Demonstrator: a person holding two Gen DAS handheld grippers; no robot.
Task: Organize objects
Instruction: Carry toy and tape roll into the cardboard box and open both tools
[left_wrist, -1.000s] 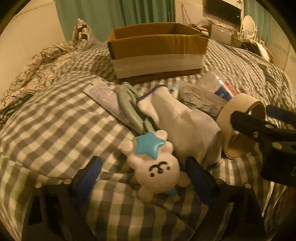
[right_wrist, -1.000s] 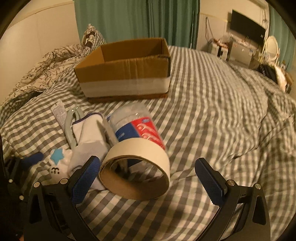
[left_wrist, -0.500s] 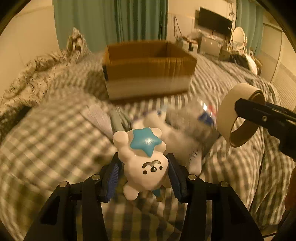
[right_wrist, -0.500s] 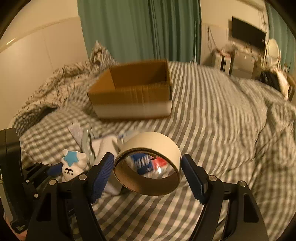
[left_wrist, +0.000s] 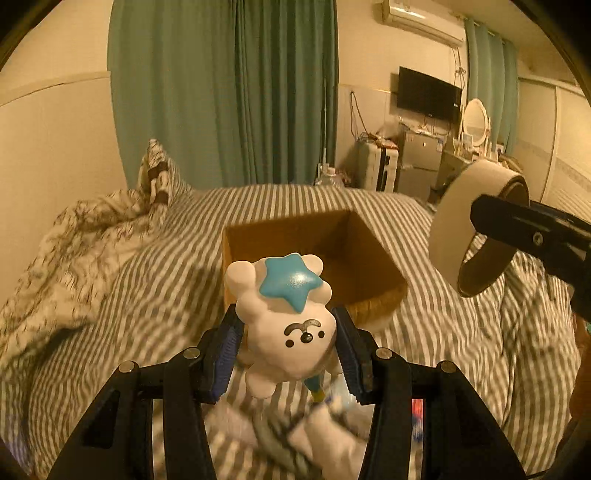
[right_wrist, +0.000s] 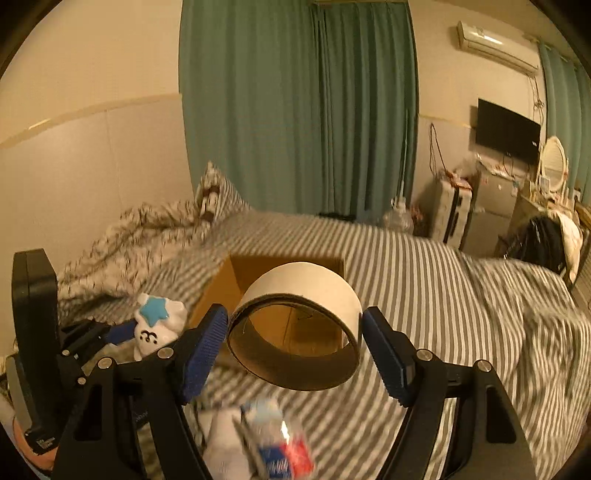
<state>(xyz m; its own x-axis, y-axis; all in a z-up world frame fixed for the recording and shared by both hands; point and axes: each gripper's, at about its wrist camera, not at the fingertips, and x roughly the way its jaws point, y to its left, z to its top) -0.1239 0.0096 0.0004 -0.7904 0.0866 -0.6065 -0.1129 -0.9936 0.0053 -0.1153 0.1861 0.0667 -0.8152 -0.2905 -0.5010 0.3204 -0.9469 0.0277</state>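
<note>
My left gripper (left_wrist: 286, 350) is shut on a white bear toy (left_wrist: 284, 325) with a blue star on its head, held in the air above the bed. My right gripper (right_wrist: 293, 347) is shut on a wide roll of tape (right_wrist: 295, 328), also lifted. The roll of tape (left_wrist: 476, 229) and the right gripper's finger show at the right of the left wrist view; the bear toy (right_wrist: 157, 325) shows at the left of the right wrist view. An open cardboard box (left_wrist: 314, 266) sits on the striped bedcover ahead of both grippers, partly hidden behind the held things.
Below the grippers lie a white glove (left_wrist: 325, 439), a blurred plastic packet with red and blue print (right_wrist: 277, 443) and other small items. A crumpled patterned quilt (left_wrist: 85, 251) lies at the left. Green curtains, a television and cluttered furniture stand beyond the bed.
Both grippers closed, the left on the bear toy and the right on the tape roll, and lifted them off the bed. The box now appears lower and nearer in both views.
</note>
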